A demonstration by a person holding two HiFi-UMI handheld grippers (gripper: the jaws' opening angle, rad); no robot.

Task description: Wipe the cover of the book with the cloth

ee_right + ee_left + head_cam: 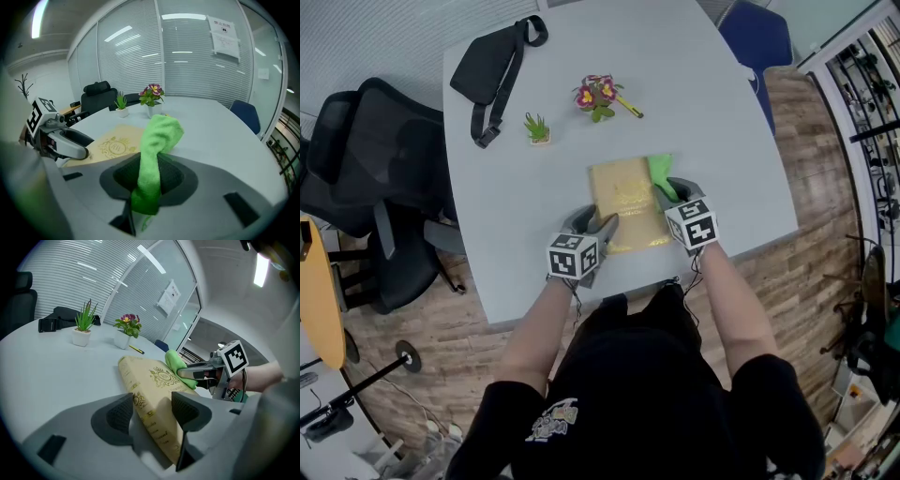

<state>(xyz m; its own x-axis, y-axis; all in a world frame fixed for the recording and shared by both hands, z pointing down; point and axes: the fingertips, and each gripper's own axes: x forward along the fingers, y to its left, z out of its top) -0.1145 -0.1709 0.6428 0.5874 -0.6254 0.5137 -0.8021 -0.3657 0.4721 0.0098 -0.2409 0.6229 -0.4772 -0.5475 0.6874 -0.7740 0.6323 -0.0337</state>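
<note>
The tan hardcover book with a gilt crest lies flat on the pale grey tabletop, near its front edge. The left gripper has its fingers clamped on the book's spine corner, hiding it. The right gripper pinches the bright green cloth in its fingers. The cloth's free end touches the cover's far right edge, and its lower end is buried between the fingers. Well behind stand 2 pots: a spiky green plant and a pink-flowered plant.

Head view looks steeply down; both gripper views share the book.
</note>
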